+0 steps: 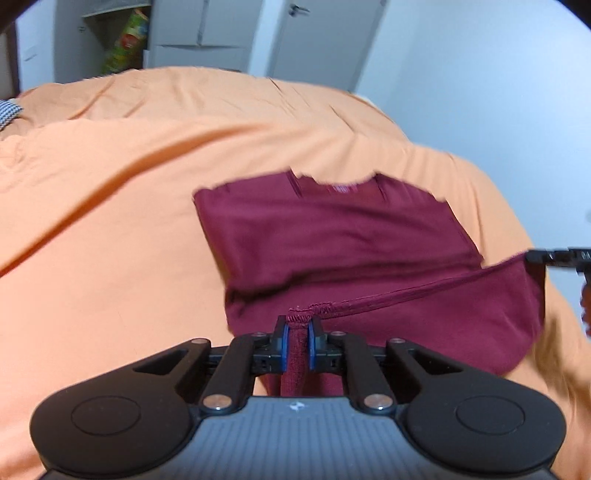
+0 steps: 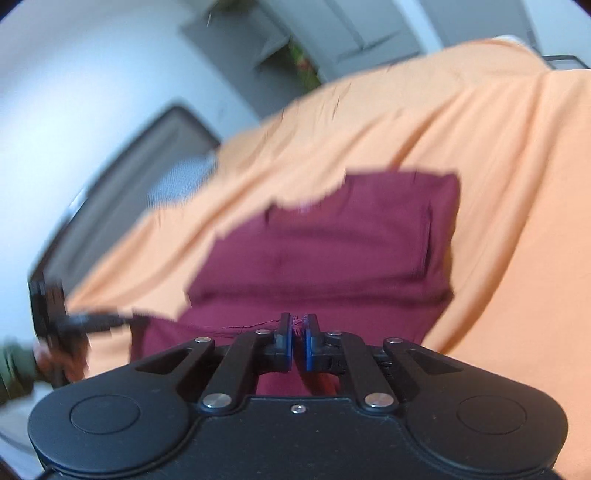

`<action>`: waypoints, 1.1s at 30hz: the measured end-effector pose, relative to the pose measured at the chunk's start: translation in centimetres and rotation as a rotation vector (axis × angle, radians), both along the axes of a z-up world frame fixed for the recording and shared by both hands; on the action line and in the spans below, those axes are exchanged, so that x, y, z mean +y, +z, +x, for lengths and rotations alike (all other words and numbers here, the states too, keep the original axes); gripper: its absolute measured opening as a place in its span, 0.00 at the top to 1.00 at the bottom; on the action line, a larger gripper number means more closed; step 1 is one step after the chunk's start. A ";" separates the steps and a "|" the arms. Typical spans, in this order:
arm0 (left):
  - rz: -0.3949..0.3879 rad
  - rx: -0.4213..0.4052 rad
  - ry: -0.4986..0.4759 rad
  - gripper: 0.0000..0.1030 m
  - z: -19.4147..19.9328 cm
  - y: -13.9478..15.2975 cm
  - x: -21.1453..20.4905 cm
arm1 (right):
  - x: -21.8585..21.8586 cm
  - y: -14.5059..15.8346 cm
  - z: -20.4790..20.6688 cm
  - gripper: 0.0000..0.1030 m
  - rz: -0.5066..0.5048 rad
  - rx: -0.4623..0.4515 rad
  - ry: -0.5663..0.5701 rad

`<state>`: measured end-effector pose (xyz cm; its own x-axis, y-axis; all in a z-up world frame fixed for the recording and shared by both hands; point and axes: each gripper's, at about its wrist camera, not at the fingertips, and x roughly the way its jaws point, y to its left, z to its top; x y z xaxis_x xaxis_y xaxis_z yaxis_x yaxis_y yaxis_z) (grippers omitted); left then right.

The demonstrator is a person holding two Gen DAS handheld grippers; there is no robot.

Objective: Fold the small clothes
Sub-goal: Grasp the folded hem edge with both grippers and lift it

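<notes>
On the bed, over an orange sheet (image 1: 147,155), lies a maroon garment (image 1: 332,236), partly folded, its far edge ragged with motion blur in both views. The left claw (image 1: 296,341) is pinched tight on the stitched near hem, a bunch of cloth gripped between its blue pads (image 1: 282,343). The right claw (image 2: 298,341) is likewise closed on the hem's other corner, only a frayed tuft of maroon thread showing between its pads. The hem runs taut between the two. In the left view the right claw enters at the frame's right edge, mostly cut off. A small tag at the neckline cannot be read. The cupboards (image 1: 207,33) behind are blurred; a green sleeve (image 2: 14,365) shows at the right view's left edge.
</notes>
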<state>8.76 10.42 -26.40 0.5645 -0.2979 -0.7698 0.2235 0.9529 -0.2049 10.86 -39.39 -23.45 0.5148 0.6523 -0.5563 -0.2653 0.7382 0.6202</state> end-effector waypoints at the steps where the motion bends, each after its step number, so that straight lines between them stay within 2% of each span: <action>1: 0.006 -0.004 0.018 0.90 0.7 -0.2 0.0 | -0.4 -0.1 0.2 0.94 0.019 0.005 -0.029; 3: 0.017 0.020 0.038 0.90 2.5 -1.3 -0.3 | -0.5 -0.7 1.0 0.94 -0.005 0.022 -0.068; 6: 0.077 0.097 -0.023 0.90 4.2 -3.7 -1.8 | 0.4 -3.0 2.8 0.93 -0.100 0.105 -0.062; 7: 0.101 0.105 -0.051 0.90 4.1 -4.3 -2.3 | 0.9 -4.0 3.4 0.90 -0.142 0.153 -0.048; 9: 0.136 0.096 -0.089 0.89 3.6 -4.6 -3.0 | 1.6 -5.6 4.0 0.77 -0.180 0.213 -0.020; 12: 0.090 0.094 -0.091 0.87 3.0 -4.4 -2.7 | 1.5 -5.9 3.8 0.71 -0.178 0.210 -0.026; 14: 0.076 0.105 -0.101 0.87 2.9 -4.6 -2.4 | 1.5 -5.8 3.6 0.75 -0.179 0.196 -0.024; 15: 0.078 0.111 -0.104 0.87 2.9 -4.8 -2.3 | 1.6 -5.7 3.6 0.84 -0.188 0.192 -0.024; 17: 0.065 0.120 -0.105 0.87 3.1 -5.1 -1.8 | 1.9 -5.5 3.4 0.92 -0.225 0.184 -0.015; 19: 0.045 0.114 -0.106 0.88 3.1 -5.0 -1.3 | 2.3 -4.8 3.2 0.93 -0.244 0.169 -0.011; 20: 0.045 0.093 -0.108 0.93 3.0 -4.6 -1.2 | 2.4 -4.6 3.1 0.93 -0.243 0.164 -0.015; 22: 0.024 0.031 -0.114 0.94 2.6 -3.2 -0.8 | 2.2 -3.6 2.7 0.94 -0.222 0.143 -0.031; 28: -0.115 -0.032 -0.085 0.94 3.8 -0.9 1.4 | 2.0 -0.3 1.8 0.94 -0.186 0.085 -0.085; 31: -0.130 -0.056 -0.084 0.94 5.8 -0.3 1.6 | 1.6 0.8 2.4 0.94 -0.184 0.066 -0.120; 33: -0.114 -0.084 -0.088 0.94 7.3 0.4 1.2 | 1.2 1.6 3.4 0.94 -0.161 0.046 -0.139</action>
